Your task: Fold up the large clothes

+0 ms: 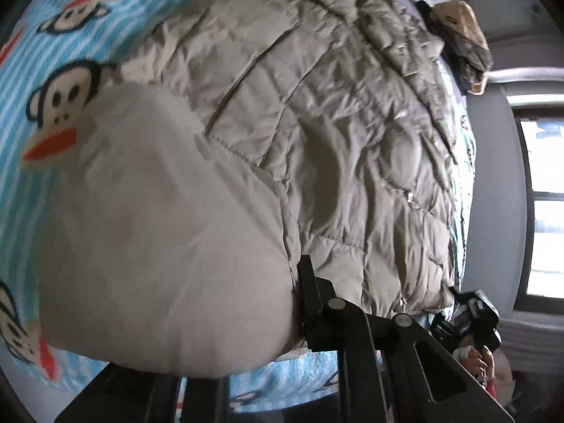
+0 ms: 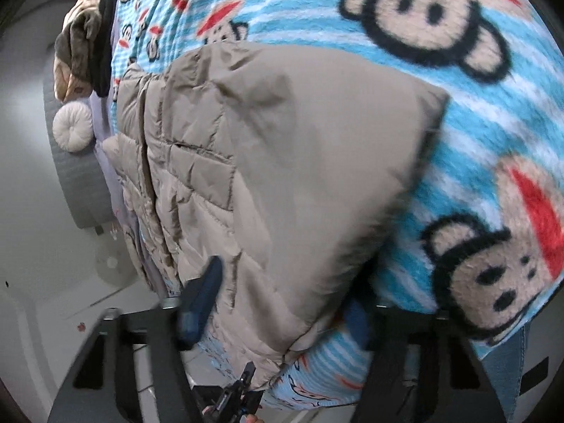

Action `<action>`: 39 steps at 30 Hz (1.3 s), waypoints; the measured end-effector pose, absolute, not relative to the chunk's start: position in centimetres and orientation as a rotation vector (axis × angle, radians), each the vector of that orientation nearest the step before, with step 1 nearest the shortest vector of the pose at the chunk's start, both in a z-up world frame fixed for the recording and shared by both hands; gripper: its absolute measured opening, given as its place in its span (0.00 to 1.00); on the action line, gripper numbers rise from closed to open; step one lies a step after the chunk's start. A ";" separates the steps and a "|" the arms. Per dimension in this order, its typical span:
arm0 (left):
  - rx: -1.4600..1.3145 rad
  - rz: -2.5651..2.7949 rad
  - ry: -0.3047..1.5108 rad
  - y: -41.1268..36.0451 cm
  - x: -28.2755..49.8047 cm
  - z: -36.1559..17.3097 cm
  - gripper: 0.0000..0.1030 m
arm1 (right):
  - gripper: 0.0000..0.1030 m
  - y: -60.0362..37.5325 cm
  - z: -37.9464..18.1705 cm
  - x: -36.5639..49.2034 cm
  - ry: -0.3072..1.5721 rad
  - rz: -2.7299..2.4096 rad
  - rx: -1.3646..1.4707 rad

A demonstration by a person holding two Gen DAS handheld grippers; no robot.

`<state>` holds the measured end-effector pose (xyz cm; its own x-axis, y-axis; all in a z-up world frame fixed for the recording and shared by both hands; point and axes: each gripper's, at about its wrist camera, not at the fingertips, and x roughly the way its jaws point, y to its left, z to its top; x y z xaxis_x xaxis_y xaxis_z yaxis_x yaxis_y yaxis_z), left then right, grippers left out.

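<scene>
Left wrist view
- Jacket: a beige quilted puffer jacket (image 1: pixel 317 123) lies spread across the bed, filling most of what I see; its smooth unquilted part (image 1: pixel 158 229) bulges up close to my camera.
- Bed cover: a blue-striped monkey-print blanket (image 1: pixel 46 81) shows under the jacket, along the left and at the bottom edge.
- My left fingers (image 1: pixel 299 303): nearly closed, pinching the jacket's hem where the smooth part meets the quilting; only one dark finger (image 1: pixel 312 296) shows, the other is hidden behind the fabric.
- Right side: my other gripper (image 1: pixel 469 313) sits at the far corner of the jacket, a hand (image 1: pixel 479 359) below it; whether it grips is not clear from here.
- Far end: a brown and tan bundle of cloth (image 1: pixel 458 42) lies beyond the jacket, with a window (image 1: pixel 546 211) to the right.

Right wrist view
- Jacket: the same jacket (image 2: pixel 282 176) runs away from me on the blanket (image 2: pixel 476 123), its corner close below my camera.
- My right fingers (image 2: pixel 282 313): partly closed, with the jacket's near edge between them; the left blue pad (image 2: pixel 202 299) lies against the fabric, the right pad (image 2: pixel 357 320) is mostly hidden beneath it, so I read it as a hold on the hem.
- Below: the left gripper (image 2: pixel 239 391) peeks in at the jacket's lowest corner.
- Far left: the cloth bundle (image 2: pixel 84 35) and a round white cushion (image 2: pixel 72 127) rest at the bed's far end.
</scene>
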<state>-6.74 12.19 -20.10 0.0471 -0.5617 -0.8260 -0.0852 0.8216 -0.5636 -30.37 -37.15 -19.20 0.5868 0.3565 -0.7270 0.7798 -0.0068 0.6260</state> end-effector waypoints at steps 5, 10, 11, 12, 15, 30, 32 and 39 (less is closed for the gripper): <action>-0.536 -0.430 1.461 12.2 -6.2 -18.8 0.14 | 0.09 -36.6 -18.4 -30.7 0.954 -0.459 1.546; -0.555 -0.446 1.398 12.6 -4.9 -16.0 0.13 | 0.08 -36.7 -16.0 -29.2 0.967 -0.407 1.445; -0.560 -0.447 1.380 12.7 -4.5 -15.2 0.13 | 0.08 -36.8 -15.4 -28.9 0.966 -0.394 1.435; -0.562 -0.448 1.363 13.0 -4.3 -14.6 0.13 | 0.08 -36.9 -14.8 -28.5 0.966 -0.380 1.421; -0.572 -0.440 1.296 12.7 -2.8 -12.0 0.13 | 0.08 -37.4 -12.4 -26.4 0.969 -0.323 1.355; -0.433 -0.284 1.045 6.9 16.2 -2.6 0.13 | 0.08 -43.5 -1.4 -4.0 0.959 -0.011 1.026; -0.400 -0.250 1.058 6.0 19.3 -3.4 0.14 | 0.08 -44.3 -1.5 -0.2 0.973 0.002 1.004; -0.331 -0.136 1.191 4.0 27.6 -11.3 0.14 | 0.08 -47.2 -8.3 10.4 1.092 -0.049 1.048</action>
